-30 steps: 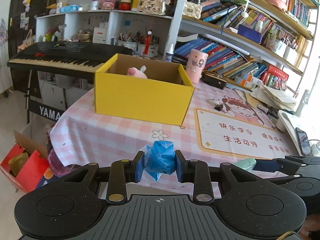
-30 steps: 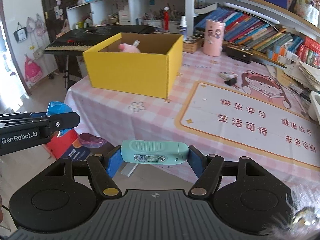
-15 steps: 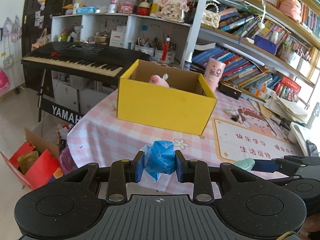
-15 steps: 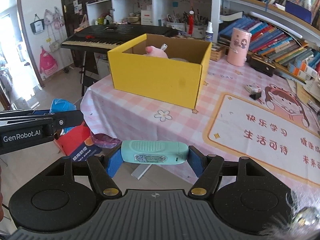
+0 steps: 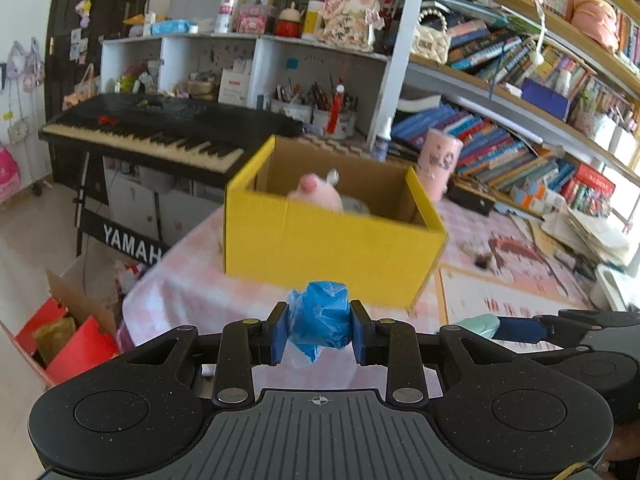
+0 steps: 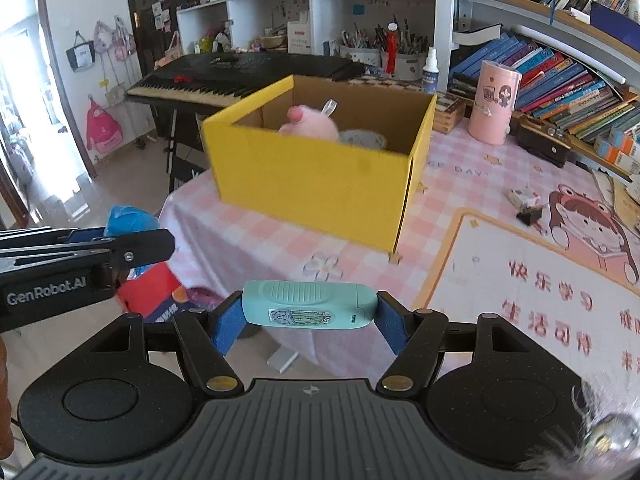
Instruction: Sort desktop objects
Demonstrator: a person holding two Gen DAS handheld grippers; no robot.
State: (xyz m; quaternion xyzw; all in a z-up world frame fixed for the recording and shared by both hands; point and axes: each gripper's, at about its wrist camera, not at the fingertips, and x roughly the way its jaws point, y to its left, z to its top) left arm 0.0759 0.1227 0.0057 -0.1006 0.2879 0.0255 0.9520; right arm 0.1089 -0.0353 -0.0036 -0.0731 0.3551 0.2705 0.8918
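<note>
My left gripper [image 5: 319, 334] is shut on a crumpled blue plastic wad [image 5: 320, 318], held in the air short of the table's near edge. My right gripper [image 6: 310, 322] is shut on a mint-green oblong case [image 6: 310, 310] that lies crosswise between the blue pads. An open yellow cardboard box [image 5: 332, 240] [image 6: 320, 176] stands on the pink checked tablecloth ahead of both grippers. Inside it lie a pink plush toy [image 6: 308, 124] and a pale round thing beside it. The left gripper with the blue wad [image 6: 130, 218] shows at the left of the right wrist view.
A cartoon desk mat [image 6: 540, 280] covers the table right of the box. A pink tumbler [image 6: 494, 102], a dark wooden box [image 6: 542, 144] and small clips [image 6: 524, 202] stand behind it. A keyboard [image 5: 160, 132] and red bags on the floor [image 5: 76, 344] are at the left. Bookshelves line the right.
Both grippers have moved toward the left corner of the table with their loads still held. The yellow box now sits nearer the middle of both views and looks larger.
</note>
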